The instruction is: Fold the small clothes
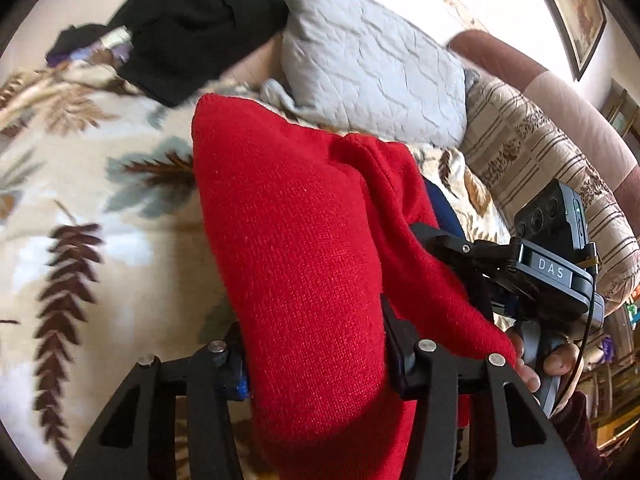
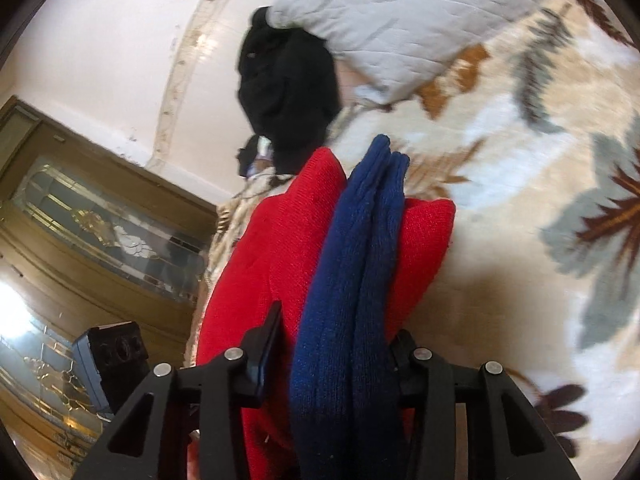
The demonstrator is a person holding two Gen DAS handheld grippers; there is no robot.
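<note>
A red knit garment with a dark blue part hangs lifted above the bed. My left gripper is shut on its red fabric, which fills the gap between the black fingers. In the right wrist view the same piece shows as red knit with folded blue knit on top. My right gripper is shut on both layers. The right gripper also appears at the garment's right edge in the left wrist view, held by a person's hand.
Below lies a cream bedspread printed with brown and grey leaves. A grey quilted pillow and a black garment lie further back. A striped cushion sits at right. A wooden glazed cabinet stands beyond the bed.
</note>
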